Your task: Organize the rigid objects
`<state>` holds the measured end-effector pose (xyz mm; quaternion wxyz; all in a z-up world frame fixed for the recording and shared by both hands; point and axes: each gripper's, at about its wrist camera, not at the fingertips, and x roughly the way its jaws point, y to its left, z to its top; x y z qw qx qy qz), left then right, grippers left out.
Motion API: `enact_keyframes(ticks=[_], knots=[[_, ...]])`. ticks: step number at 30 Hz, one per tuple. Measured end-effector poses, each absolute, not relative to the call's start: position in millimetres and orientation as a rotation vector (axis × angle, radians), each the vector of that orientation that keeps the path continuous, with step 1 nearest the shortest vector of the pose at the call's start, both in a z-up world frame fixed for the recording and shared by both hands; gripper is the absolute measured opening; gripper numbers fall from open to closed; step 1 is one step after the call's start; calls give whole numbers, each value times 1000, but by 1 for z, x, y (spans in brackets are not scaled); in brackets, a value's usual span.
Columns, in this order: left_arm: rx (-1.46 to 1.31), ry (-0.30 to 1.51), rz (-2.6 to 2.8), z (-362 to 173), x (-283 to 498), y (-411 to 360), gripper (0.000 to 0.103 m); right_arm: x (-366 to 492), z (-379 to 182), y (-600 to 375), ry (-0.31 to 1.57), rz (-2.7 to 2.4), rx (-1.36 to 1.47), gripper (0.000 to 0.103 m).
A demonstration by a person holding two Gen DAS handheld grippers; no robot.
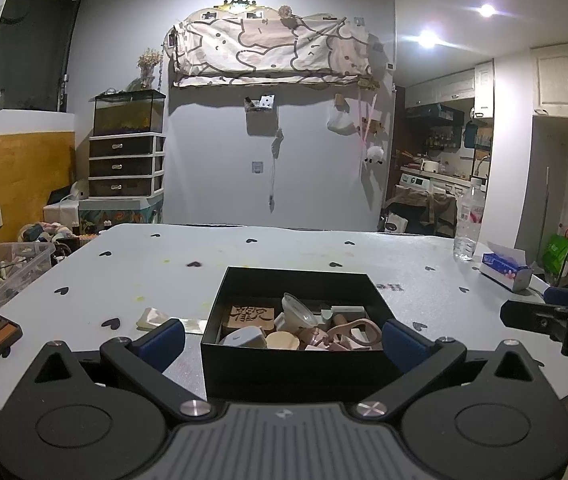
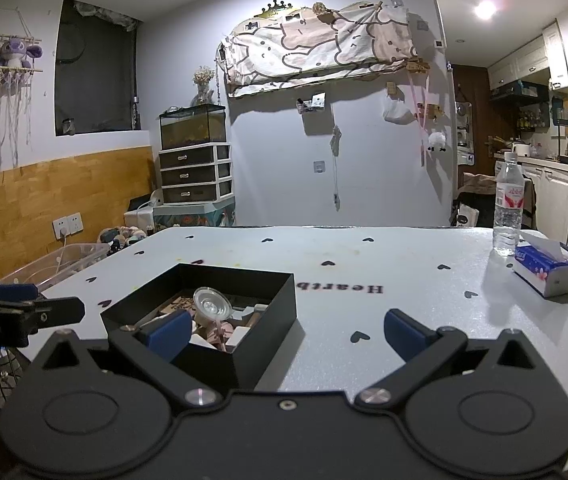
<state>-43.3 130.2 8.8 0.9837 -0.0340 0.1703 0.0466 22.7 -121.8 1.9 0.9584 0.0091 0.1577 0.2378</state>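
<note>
Left gripper (image 1: pixel 283 340): hovering low at the near edge of the table, fingers spread wide, gripping nothing, straddling the near wall of the black box.
Right gripper (image 2: pixel 284 332): hanging off to the right of the box, fingers likewise wide apart and empty; left pad overlapping the box's near corner in view.
Black box (image 1: pixel 296 372): sitting on the heart-print tabletop (image 1: pixel 284 248), open-topped, packed with small hard pieces.
Carved wooden block (image 1: pixel 249 315): lying flat at the back left of the box; probably stiff and light, flat faces looking good for a pinch across opposite edges.
Clear plastic funnel cup (image 2: pixel 210 305): leaning on the pile, rim up; likely slippery and thin, so pinching the rim gently seems wiser than squeezing the body.
Pink looped piece (image 1: pixel 354 332): resting at the front right; ring shape offering a hold through or across the loop.
White chip (image 1: pixel 151 317): lying loose on the table just left of the box, flat and low, probably awkward to pinch.
Risk: crowding in the box, neighbouring pieces possibly shifting during any lift.
</note>
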Motion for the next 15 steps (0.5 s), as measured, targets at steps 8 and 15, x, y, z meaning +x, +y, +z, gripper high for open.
enact_keyframes(ticks=[8,15], knots=[[-66,341,93,9,-43,130,103,23,1,-122,321,480,20,103],[-66,341,94,9,-43,130,103,23,1,-122,323,479,20,103]])
